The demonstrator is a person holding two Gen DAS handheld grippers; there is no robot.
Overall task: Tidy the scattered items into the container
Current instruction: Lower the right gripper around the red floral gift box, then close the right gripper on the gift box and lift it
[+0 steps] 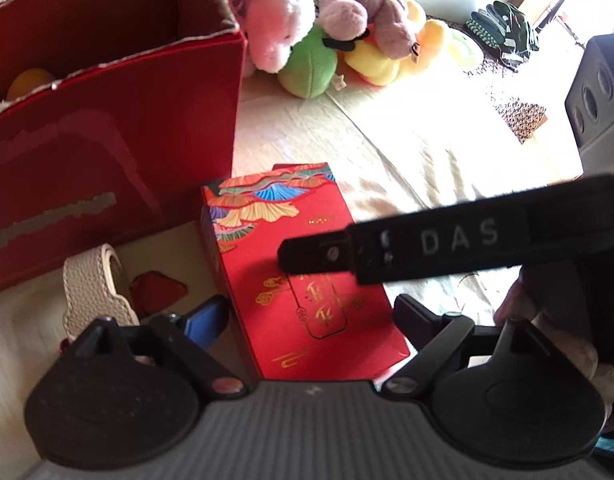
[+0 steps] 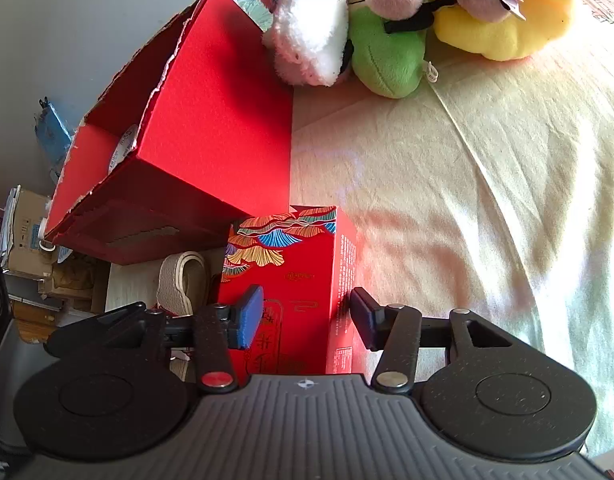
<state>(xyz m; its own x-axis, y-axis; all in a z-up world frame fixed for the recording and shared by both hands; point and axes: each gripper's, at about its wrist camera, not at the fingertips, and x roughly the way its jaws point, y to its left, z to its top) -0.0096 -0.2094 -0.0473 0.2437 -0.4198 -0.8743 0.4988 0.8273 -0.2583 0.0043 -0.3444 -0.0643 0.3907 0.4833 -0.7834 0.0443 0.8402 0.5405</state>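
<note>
Two grippers straddle the patterned red carton (image 2: 303, 280), lying on the bed just beside the torn red container (image 2: 211, 128). Right gripper (image 2: 307, 316) jaws spread around its sides, not yet touching; left gripper (image 1: 311, 320) jaws likewise spread. Stiff, glossy cardboard, probably light and slippery: grip the long side faces.

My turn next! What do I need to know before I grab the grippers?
Left gripper: open, jaws on either side of the small red box, not closed.
Right gripper: open, jaws straddling the same box, not gripping.
The small box lies on the bedsheet beside the big red container, which already holds something.
Left to do: the small box, the beige strap and the plush toys.
</note>
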